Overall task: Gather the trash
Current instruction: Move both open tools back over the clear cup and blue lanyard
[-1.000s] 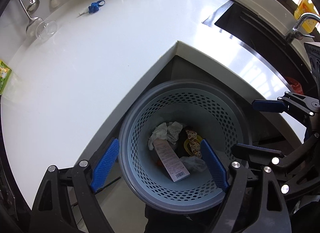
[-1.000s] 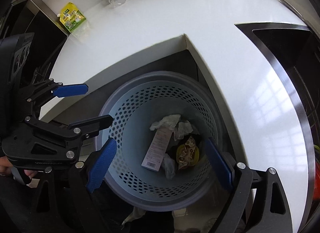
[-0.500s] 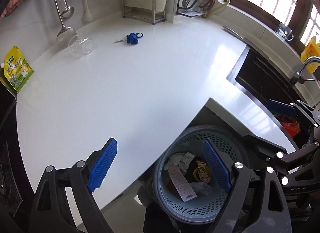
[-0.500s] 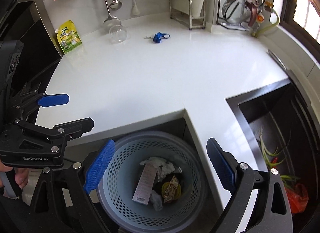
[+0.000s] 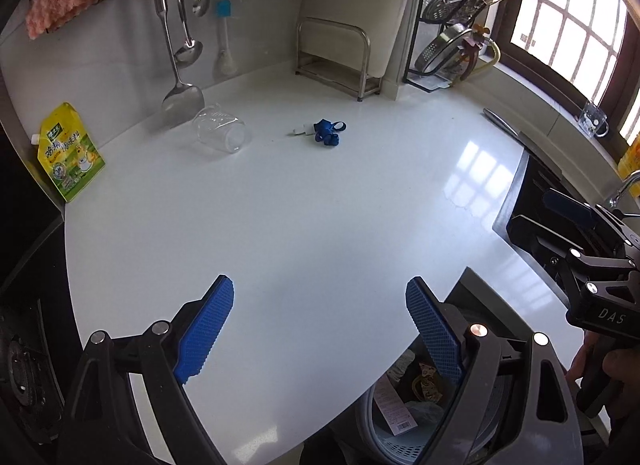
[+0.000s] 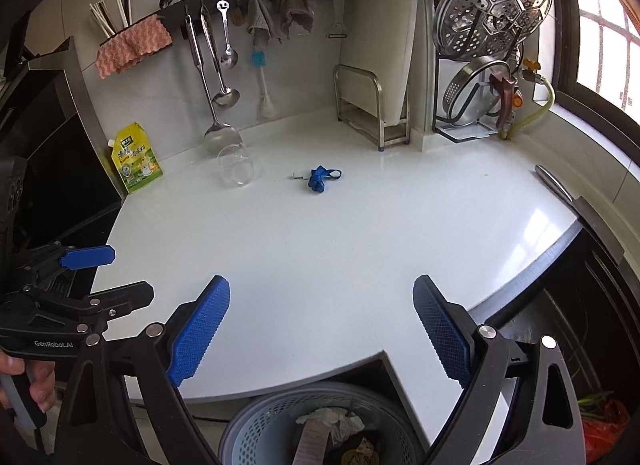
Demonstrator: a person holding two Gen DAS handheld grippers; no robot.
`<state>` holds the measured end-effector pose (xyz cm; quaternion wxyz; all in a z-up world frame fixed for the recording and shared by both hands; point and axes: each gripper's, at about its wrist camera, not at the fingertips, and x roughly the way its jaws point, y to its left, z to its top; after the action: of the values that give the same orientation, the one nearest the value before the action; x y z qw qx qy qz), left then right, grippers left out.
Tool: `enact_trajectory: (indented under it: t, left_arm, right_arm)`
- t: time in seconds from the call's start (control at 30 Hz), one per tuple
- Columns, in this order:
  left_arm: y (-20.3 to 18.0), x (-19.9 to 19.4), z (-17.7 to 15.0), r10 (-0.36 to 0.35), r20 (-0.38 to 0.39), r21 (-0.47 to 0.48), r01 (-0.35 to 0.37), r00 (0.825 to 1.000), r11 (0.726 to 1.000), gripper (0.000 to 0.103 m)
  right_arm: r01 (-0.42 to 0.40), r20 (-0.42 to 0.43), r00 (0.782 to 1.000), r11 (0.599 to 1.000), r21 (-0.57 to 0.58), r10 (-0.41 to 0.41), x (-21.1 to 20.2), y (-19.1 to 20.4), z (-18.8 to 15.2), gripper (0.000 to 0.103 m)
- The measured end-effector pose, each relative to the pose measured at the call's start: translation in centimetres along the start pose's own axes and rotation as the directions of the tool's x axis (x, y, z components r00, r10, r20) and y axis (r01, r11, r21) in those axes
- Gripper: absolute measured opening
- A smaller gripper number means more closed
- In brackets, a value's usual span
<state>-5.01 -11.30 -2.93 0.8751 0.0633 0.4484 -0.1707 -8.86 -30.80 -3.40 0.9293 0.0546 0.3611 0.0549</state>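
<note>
A blue perforated bin [image 5: 384, 441] [image 6: 256, 421] stands on the floor in the counter's inner corner, holding a receipt [image 5: 394, 409], crumpled tissue [image 6: 336, 417] and wrappers. On the white counter [image 5: 320, 205] lies a small crumpled blue item [image 5: 328, 131] [image 6: 319, 179] with a tiny white bit beside it. My left gripper [image 5: 320, 285] [image 6: 132, 273] hangs open and empty above the counter's front edge. My right gripper [image 6: 322, 285] [image 5: 528, 209] is open and empty too, to the right of the left one. Both are far from the blue item.
A clear glass [image 5: 220, 131] [image 6: 236, 165] lies on its side near the back wall, by a yellow-green pouch [image 5: 70, 153] [image 6: 136, 159]. Utensils hang above. A metal rack [image 6: 372, 113] stands at the back; a dark sink [image 6: 600, 305] lies right and a stove [image 5: 24, 377] left.
Both grippers rose and tilted up from over the bin. The bin slid to the bottom of both views and the back wall came into sight. Both stayed open and empty.
</note>
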Motion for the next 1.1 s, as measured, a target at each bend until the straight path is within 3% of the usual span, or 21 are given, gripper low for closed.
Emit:
enact_trajectory:
  t: [0.2, 0.53, 1.1]
  left_arm:
    - [2.2, 1.3, 2.1, 0.013, 0.003, -0.018, -0.013, 1.0, 1.0, 0.086]
    - [5.6, 4.1, 5.7, 0.03, 0.01, -0.041, -0.029, 1.0, 0.999, 0.086]
    - [12.5, 12.2, 11.8, 0.052, -0.033, -0.094, -0.055, 0.998, 0.994, 0.088]
  right_arm:
    - [-0.055, -0.036, 0.998, 0.997, 0.05, 0.057, 3.4, 0.4, 2.7, 0.092]
    - [0.028, -0.041, 0.999, 0.999, -0.044, -0.03, 7.8, 2.2, 6.6, 0.092]
    - [0.064, -0.163, 0.985, 0.998, 0.0, -0.064, 19.8, 1.2, 11.3, 0.092]
